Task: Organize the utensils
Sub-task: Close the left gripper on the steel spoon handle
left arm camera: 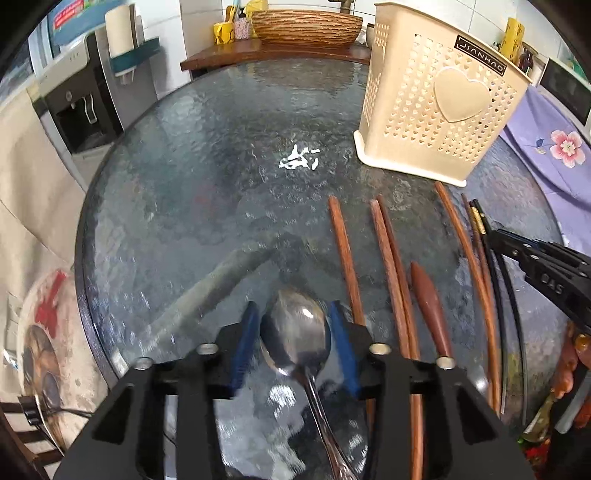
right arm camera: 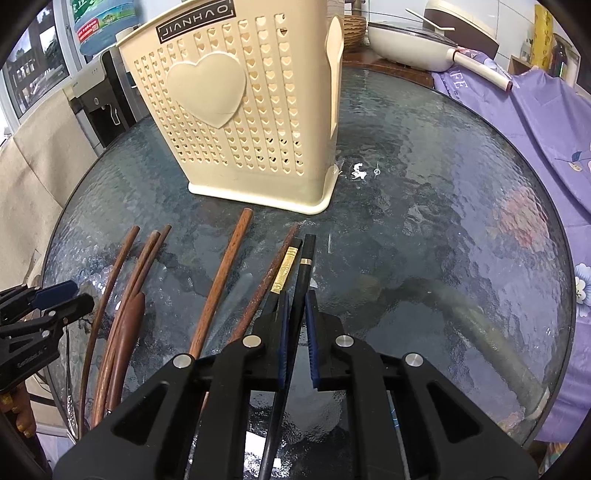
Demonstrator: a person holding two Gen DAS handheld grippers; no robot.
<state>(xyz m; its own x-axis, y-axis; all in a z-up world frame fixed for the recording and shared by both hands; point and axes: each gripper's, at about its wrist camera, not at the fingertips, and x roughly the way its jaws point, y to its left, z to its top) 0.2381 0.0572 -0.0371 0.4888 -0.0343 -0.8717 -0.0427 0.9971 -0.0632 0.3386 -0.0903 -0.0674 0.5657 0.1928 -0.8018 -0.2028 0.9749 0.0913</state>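
A metal spoon [left arm camera: 295, 332] lies on the round glass table [left arm camera: 221, 166], its bowl between the blue pads [left arm camera: 242, 343] of my left gripper [left arm camera: 293, 328]. The pads stand close beside the bowl's edges, and I see no clear press. My right gripper [right arm camera: 297, 310] is shut on a black chopstick [right arm camera: 306, 254] with a thin gold band; a second black chopstick [right arm camera: 283, 269] lies just left of it. Several wooden chopsticks [left arm camera: 391, 258] [right arm camera: 225, 280] and a brown wooden handle [left arm camera: 430, 306] lie between the grippers. The cream perforated utensil basket [left arm camera: 443, 99] [right arm camera: 229, 110] stands upright behind them.
A purple floral cloth [right arm camera: 535, 122] drapes over the table's right side. Behind the table are a wooden bowl [left arm camera: 306, 26], a white pan [right arm camera: 406, 40] and a water dispenser [left arm camera: 81, 107]. My right gripper [left arm camera: 491, 236] reaches in from the right in the left wrist view.
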